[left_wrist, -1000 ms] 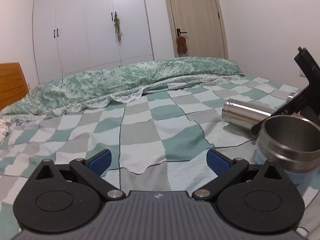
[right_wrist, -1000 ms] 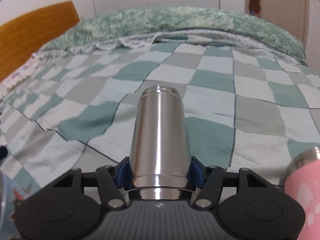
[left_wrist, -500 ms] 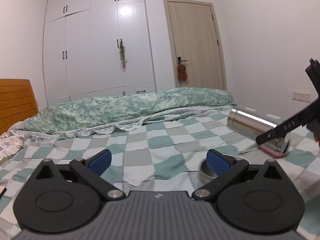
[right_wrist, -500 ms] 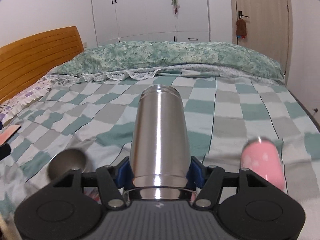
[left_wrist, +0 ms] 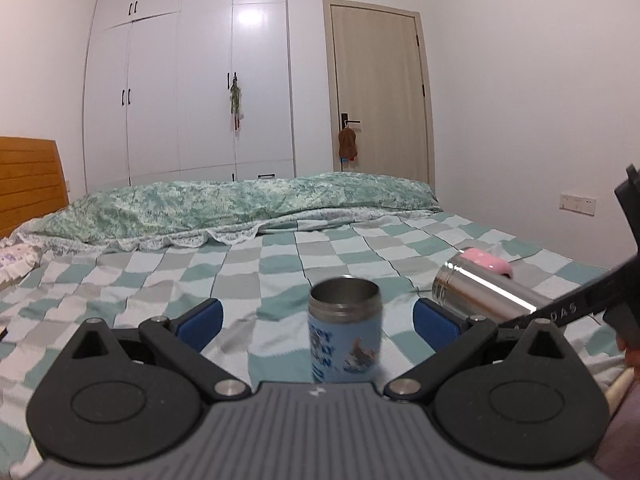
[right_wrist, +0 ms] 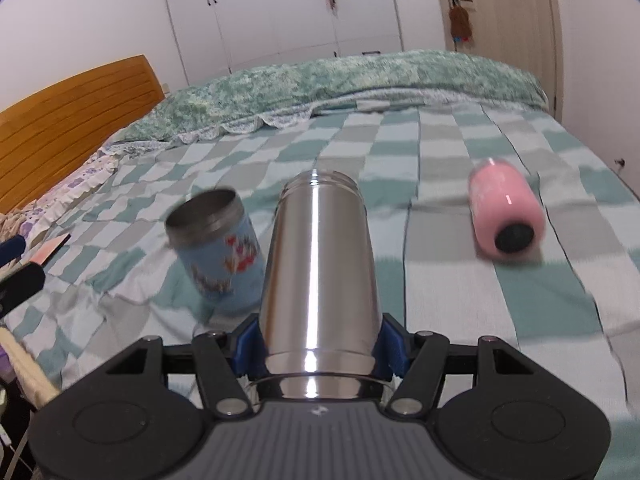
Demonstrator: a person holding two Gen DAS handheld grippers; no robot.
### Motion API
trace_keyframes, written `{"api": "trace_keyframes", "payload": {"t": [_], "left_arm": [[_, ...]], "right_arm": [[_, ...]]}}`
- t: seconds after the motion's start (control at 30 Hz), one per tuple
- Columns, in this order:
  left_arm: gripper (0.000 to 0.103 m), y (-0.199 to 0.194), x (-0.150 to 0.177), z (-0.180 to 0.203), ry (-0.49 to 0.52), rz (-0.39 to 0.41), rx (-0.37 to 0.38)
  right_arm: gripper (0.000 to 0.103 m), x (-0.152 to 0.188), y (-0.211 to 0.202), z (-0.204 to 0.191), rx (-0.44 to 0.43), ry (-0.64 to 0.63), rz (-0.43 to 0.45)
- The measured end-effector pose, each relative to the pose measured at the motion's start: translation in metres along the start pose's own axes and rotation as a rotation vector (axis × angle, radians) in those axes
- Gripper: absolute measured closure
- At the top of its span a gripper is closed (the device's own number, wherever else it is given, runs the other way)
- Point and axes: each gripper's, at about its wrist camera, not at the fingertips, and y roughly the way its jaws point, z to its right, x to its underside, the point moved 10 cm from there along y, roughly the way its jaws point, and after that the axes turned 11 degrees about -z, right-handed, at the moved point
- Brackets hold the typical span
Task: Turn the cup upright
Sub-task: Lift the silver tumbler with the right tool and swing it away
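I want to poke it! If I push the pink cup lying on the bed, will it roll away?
Probably. The pink cup is round and lies on its side, so a sideways push would likely roll it. The checkered blanket looks soft, so it may slow down quickly. It might curve, since one end looks narrower.

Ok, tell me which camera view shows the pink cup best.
The right wrist view: the pink cup lies whole on its side on the checked bedspread, dark end toward the camera, slightly blurred. In the left wrist view only its pink top shows behind the steel cup that the right gripper holds.
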Motion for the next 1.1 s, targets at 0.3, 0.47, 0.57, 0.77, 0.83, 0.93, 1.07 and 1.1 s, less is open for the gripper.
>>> {"api": "trace_keyframes", "payload": {"t": [0.3,0.47,0.57,0.77,0.83,0.93,1.07,1.1], "left_arm": [[0.0,-0.026,0.035,0.028,-0.023,-0.045,0.004],[0.0,-0.037,0.049,0.038,-0.039,-0.062,0.001],[0.0,-0.044,0.053,0.041,-0.036,-0.058,0.004],[0.0,-0.05,0.059,0.049,-0.044,-0.067,-0.005],[0.0,-0.051,0.061,0.052,-0.043,-0.077,0.0],[0.0,-0.051,0.064,0.058,-0.038,-0.097,-0.001],[0.0,-0.046,0.065,0.064,-0.06,-0.125,-0.04],[0.0,-0.043,0.065,0.067,-0.068,-0.13,-0.041]], "right_arm": [[0.041,0.065,0.012,0.017,0.068,0.059,-0.077],[0.041,0.08,0.024,0.016,0.08,0.088,-0.094],[0.041,0.08,0.023,0.016,0.072,0.096,-0.093],[0.005,0.076,0.01,0.012,-0.03,0.072,-0.077],[0.004,0.072,-0.01,0.012,-0.056,0.041,-0.006],[0.0,0.065,-0.042,0.023,-0.049,0.006,0.114],[0.0,0.059,-0.07,0.054,-0.026,-0.016,0.215],[0.0,0.058,-0.074,0.062,-0.013,-0.019,0.228]]}}
